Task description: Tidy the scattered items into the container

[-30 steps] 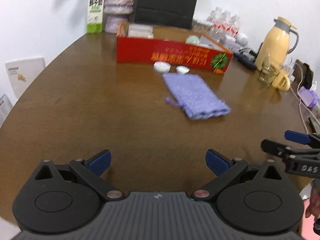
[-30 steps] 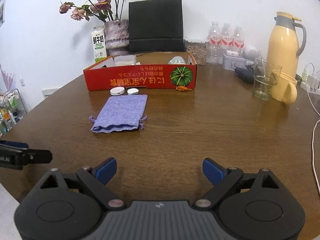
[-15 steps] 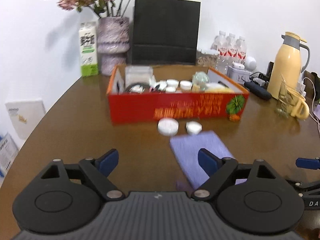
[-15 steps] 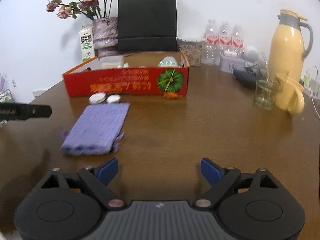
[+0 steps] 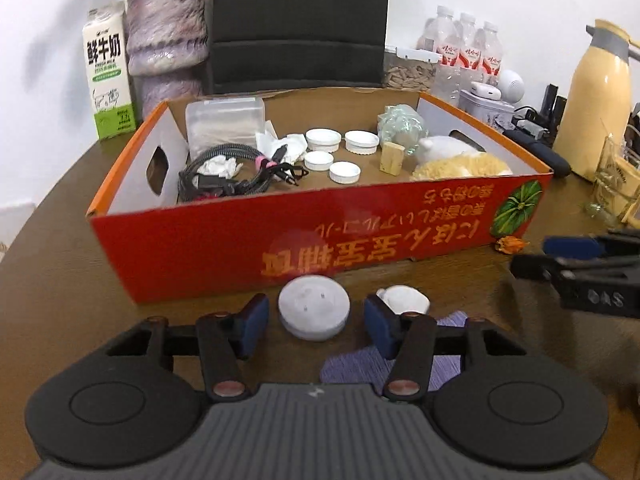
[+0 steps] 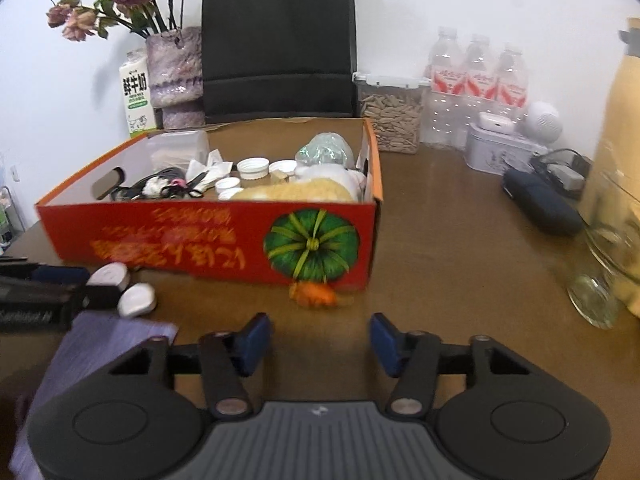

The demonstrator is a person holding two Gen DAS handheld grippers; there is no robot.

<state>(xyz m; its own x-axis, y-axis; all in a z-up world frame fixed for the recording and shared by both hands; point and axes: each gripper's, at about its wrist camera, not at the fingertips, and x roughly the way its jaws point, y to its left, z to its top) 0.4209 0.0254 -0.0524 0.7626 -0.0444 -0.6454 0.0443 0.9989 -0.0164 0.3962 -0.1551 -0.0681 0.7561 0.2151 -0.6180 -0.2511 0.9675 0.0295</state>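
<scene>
Judging by the caps, cable and sponge already seen inside the red box (image 5: 320,236), much is done. Left tongs (image 5: 314,322), apart, bracket a white disc (image 5: 313,307); at 3 o'clock, right tongs (image 6: 318,340) are held apart, empty. A pouch (image 6: 116,340) and orange scrap (image 6: 314,295) remain on the surface (image 6: 460,280).

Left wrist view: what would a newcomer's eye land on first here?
The red cardboard box fills the middle, already holding white caps, cables and a sponge. Right before it, the open left gripper brackets a round white lid on the table, with a purple pouch beneath the gripper's right finger.
</scene>
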